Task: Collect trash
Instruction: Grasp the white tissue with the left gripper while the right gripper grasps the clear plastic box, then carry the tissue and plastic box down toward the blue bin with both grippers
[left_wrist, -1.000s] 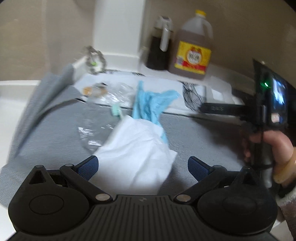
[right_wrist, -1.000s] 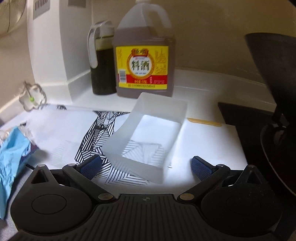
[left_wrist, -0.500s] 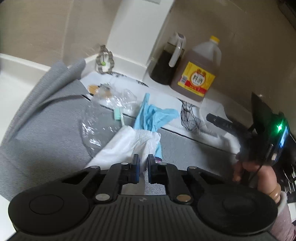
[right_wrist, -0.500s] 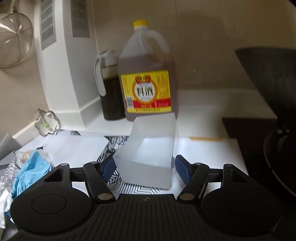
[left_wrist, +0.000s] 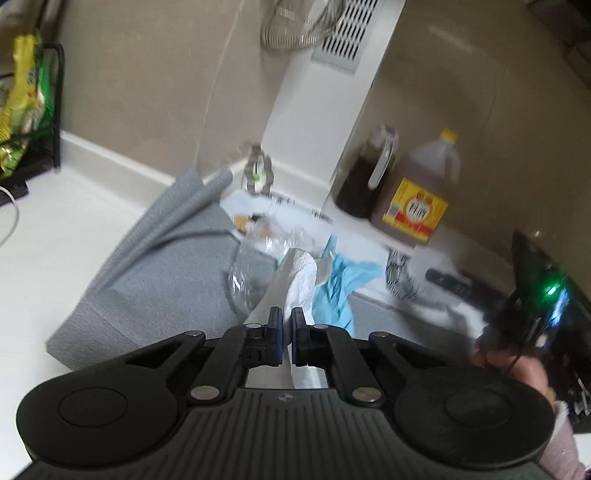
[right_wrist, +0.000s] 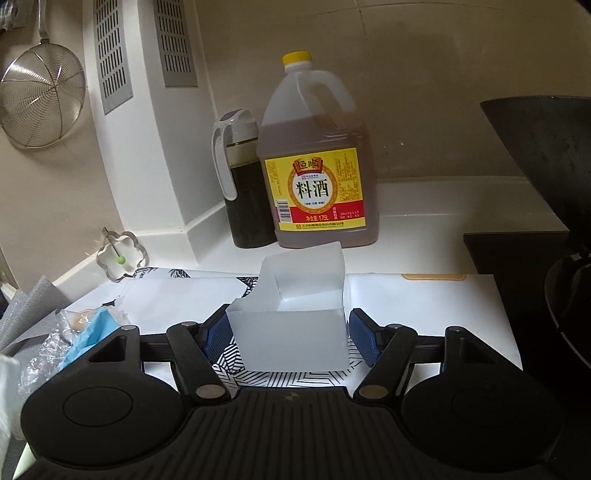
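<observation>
My left gripper (left_wrist: 287, 325) is shut on a white paper towel (left_wrist: 297, 284) and holds it lifted above the grey mat (left_wrist: 159, 280). A blue glove (left_wrist: 341, 284) and crumpled clear plastic (left_wrist: 258, 258) lie on the mat beyond it. My right gripper (right_wrist: 288, 338) is shut on a translucent white plastic box (right_wrist: 291, 325), pads against both side walls, holding it above the patterned paper (right_wrist: 424, 306). The blue glove (right_wrist: 90, 328) and the clear plastic (right_wrist: 40, 354) show at the left of the right wrist view.
A cooking-wine jug (right_wrist: 317, 162) and a dark sauce bottle (right_wrist: 243, 177) stand at the back wall. A black wok (right_wrist: 546, 147) and stove (right_wrist: 517, 280) are at the right. A strainer (right_wrist: 40, 92) hangs on the wall. A black rack with snack bags (left_wrist: 26, 107) is far left.
My left gripper shut on the paper towel and lifted it up and back. My right gripper closed on the plastic box and raised it off the paper.
</observation>
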